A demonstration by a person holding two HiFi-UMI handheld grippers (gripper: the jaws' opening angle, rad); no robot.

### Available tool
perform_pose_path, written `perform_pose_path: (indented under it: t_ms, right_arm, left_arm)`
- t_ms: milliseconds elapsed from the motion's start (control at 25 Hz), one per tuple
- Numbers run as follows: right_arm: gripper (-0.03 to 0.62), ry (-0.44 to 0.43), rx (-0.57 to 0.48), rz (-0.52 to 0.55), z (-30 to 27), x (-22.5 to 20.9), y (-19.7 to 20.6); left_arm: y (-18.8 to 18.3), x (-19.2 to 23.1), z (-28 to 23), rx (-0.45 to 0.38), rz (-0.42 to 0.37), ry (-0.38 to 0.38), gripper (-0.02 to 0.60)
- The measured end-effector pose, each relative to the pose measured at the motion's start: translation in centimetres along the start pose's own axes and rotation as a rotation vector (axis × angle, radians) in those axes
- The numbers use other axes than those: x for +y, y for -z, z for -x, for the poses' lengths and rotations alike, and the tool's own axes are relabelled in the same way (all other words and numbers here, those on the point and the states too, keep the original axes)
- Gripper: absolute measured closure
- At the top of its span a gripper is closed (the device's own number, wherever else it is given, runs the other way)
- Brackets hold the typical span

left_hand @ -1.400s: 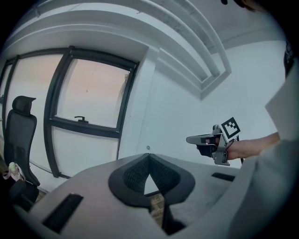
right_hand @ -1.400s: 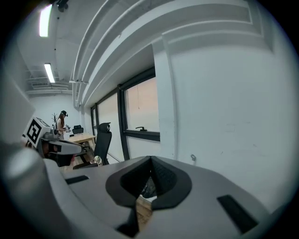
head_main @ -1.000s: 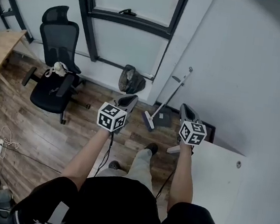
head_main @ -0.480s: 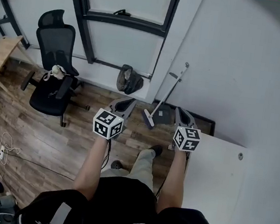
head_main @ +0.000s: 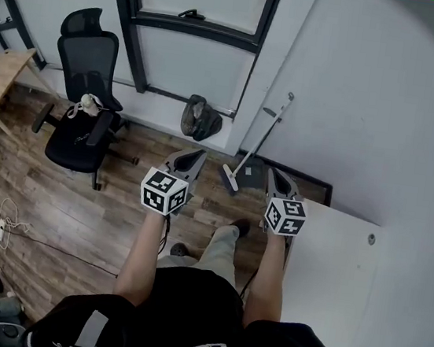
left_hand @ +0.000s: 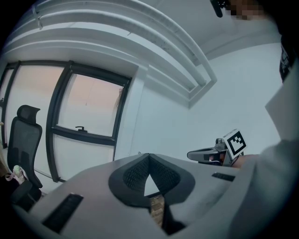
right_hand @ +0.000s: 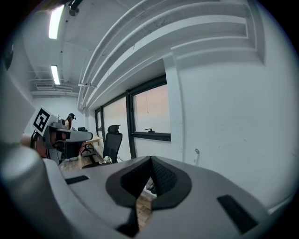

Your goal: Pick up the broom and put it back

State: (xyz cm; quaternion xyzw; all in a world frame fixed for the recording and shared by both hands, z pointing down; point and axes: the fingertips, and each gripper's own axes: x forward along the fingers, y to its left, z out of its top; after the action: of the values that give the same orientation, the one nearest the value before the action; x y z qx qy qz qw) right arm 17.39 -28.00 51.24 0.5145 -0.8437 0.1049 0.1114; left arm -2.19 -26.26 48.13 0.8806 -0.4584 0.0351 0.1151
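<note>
Head view: I hold both tools out ahead of me at about the same height, pointing toward the wall. The left gripper [head_main: 196, 155] and right gripper [head_main: 273, 173] are well apart from each other. The broom [head_main: 259, 140] leans on the wall ahead of both. Its head sits on the floor, and in the picture it falls between the two tips, a little nearer the right one. The handle slants up and away to the right, ending well beyond the right gripper's tip. Neither tool touches it. A dark dustpan [head_main: 253, 178] lies just beside the broom head. A bag [head_main: 198, 118] slumps by the wall ahead of the left tool, and a chair [head_main: 82, 115] stands far off to its left. A white table [head_main: 336, 264] is close below the right tool.

Left gripper view: my jaws are pressed together at the tips, with nothing between them, only a sliver of floor showing under the pads. The right tool shows off to my right, level with me. I cannot pick out the broom here.

Right gripper view: these jaws are fully together too, and empty. The top of the broom handle [right_hand: 196, 154] stands against the wall just right of the tips and beyond them, its lower part hidden behind the jaws. The left tool is off to my left.
</note>
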Motion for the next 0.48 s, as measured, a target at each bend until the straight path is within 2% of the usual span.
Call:
perform_pose_path:
  t_ms: [480]
  right_arm:
    - [0.569,-0.017,0.008,0.013,0.05,0.91,-0.13]
  left_arm:
    - [0.07,-0.42,0.65,-0.001,-0.004,-0.012,0.565]
